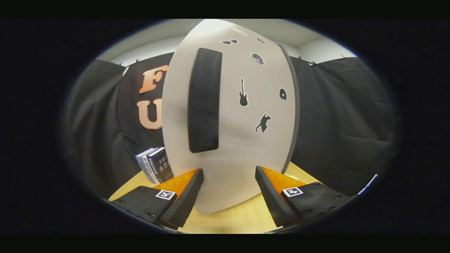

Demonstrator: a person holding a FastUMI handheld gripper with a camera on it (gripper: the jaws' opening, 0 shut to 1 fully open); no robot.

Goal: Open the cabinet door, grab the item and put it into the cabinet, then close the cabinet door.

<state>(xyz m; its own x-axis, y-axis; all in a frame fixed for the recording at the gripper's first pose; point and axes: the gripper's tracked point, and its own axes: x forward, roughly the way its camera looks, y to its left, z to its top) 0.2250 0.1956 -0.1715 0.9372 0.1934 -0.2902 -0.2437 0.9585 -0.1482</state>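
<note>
The door (232, 140) was pale grey-white, with a black handle (204, 102) and small black stickers: a guitar (243, 93), a cat (263, 123) and others. The worktop (228, 219) was light wood with a fine grain. The books (154, 169) had dark blue and white spines. The cloth wall (337, 116) was black.

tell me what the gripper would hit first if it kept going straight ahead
Probably the white cabinet door: the open gripper points at its lower part, below the black handle. The door looks close, though depth is hard to judge here.
</note>
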